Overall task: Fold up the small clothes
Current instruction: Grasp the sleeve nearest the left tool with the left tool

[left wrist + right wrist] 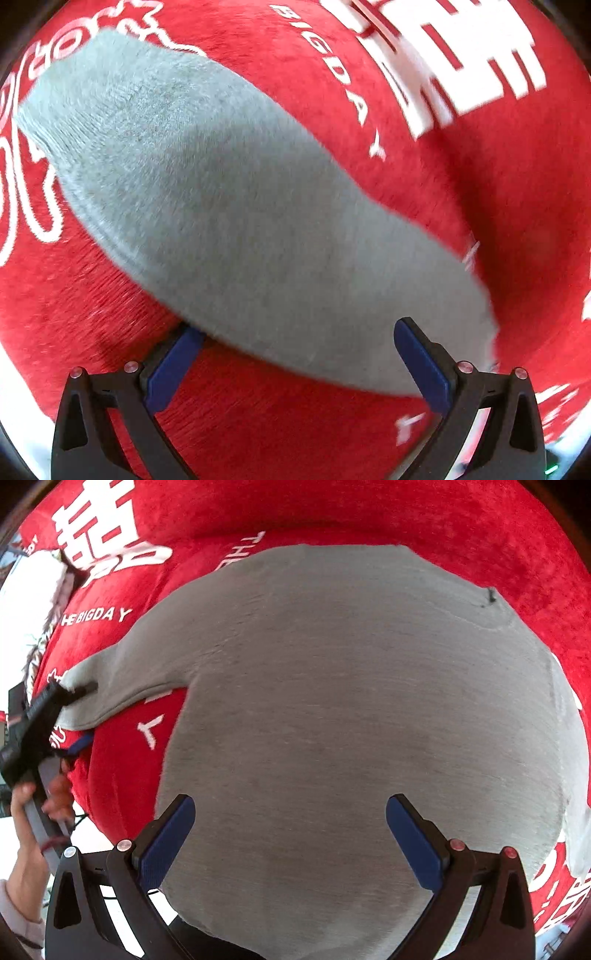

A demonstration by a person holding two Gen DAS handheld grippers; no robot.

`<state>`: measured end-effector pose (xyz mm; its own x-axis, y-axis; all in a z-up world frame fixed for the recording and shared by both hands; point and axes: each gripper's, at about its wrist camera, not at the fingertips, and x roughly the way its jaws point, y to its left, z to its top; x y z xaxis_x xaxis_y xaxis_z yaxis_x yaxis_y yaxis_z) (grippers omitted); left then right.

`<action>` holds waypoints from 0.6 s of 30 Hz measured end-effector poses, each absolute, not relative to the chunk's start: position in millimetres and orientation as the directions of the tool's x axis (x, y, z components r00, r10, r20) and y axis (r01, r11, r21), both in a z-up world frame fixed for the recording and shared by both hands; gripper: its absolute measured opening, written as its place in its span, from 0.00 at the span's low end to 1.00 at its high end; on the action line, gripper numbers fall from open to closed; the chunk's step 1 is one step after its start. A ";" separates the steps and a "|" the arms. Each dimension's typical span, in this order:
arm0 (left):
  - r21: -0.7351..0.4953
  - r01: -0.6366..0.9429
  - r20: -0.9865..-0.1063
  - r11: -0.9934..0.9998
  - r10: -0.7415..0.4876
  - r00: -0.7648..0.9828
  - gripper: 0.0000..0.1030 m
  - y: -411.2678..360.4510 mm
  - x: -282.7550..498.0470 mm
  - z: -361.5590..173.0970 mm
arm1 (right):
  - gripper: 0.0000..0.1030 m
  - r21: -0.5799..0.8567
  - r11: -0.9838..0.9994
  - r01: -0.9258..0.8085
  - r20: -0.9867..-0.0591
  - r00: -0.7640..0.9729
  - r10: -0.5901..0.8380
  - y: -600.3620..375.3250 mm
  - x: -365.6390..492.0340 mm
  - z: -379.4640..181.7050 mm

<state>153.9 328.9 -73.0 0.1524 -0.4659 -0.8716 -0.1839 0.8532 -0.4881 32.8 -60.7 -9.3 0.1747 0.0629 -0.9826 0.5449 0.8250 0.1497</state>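
Nearest in the left wrist view, the left tongs stand wide apart, black plastic arms with flat blue pads and small metal rivets; nothing is clamped between them, though the cuff end of the grey sleeve lies across the gap, over the left pad's tip and under the right one. The sleeve is a soft, fuzzy knit, a long tapering tongue running from near right to far left, where its wider end shows fine ribbing. Under it spreads a red plush cloth, short-piled and velvety, printed with white block lettering and a large white character at far right. In the right wrist view the right tongs are likewise spread wide and hold nothing, their blue pads hovering over the broad body of the grey sweater, which lies flat on the red cloth and fills most of the frame as a rounded, smooth-knit panel with faint horizontal grain. At far left its sleeve stretches out to the other black tool, carried by a bare hand. A small dark mark sits near the sweater's far right edge.
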 end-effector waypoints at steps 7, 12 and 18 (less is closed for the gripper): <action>-0.441 -0.157 -0.887 0.884 -0.403 0.224 0.63 325.9 156.1 -61.6 | 1.00 0.146 0.837 0.528 -0.983 0.174 0.062 -48.3 43.1 -4.7; -0.416 -0.084 -0.895 0.905 -0.392 0.214 0.17 323.2 163.0 -65.0 | 1.00 0.142 0.833 0.535 -0.981 0.186 0.048 -47.8 44.1 0.9; -0.371 0.056 -0.876 0.927 -0.369 0.309 0.07 313.9 157.4 -19.1 | 1.00 0.168 0.797 0.579 -0.976 0.214 0.051 -65.3 21.7 9.6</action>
<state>157.4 313.9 -19.1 0.3091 -0.3694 -0.8764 0.0564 0.9270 -0.3708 21.7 -65.3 9.6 0.2138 0.0507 -0.9756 0.5795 0.7974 0.1684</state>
